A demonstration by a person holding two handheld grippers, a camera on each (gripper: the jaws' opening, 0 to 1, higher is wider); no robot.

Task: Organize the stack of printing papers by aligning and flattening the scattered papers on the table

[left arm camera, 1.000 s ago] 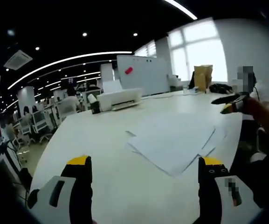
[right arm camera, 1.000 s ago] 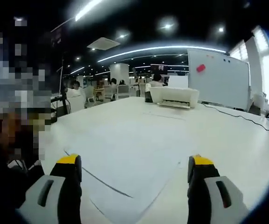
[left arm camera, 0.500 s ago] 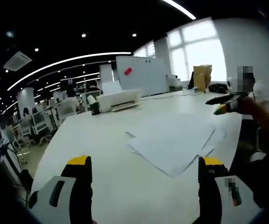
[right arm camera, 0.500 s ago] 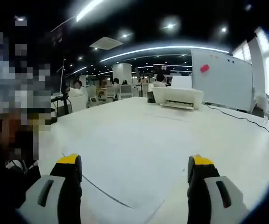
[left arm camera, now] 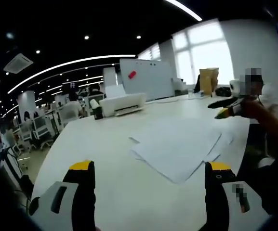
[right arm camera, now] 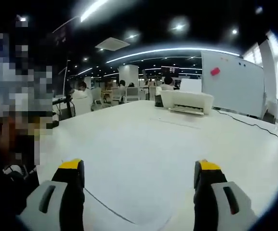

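Here we hold both grippers above the white table (left arm camera: 105, 144), and neither touches the papers yet. In the left gripper view, the left gripper (left arm camera: 148, 185) has its jaws spread wide with nothing between them. From this gripper, a printer (left arm camera: 123, 102) stands at about eleven o'clock, far back, with a whiteboard (left arm camera: 146, 77) behind it. The papers (left arm camera: 177, 144) lie at about one o'clock, a loose pile with corners sticking out at different angles, so they are not aligned. At about two o'clock the right gripper (left arm camera: 227, 108) hangs in the air over the far edge of the pile.

In the right gripper view, the right gripper (right arm camera: 136, 185) is also spread and empty. One sheet edge (right arm camera: 105, 211) runs low between its jaws. We think the two grippers stand on opposite sides of the pile so they can push its edges together.
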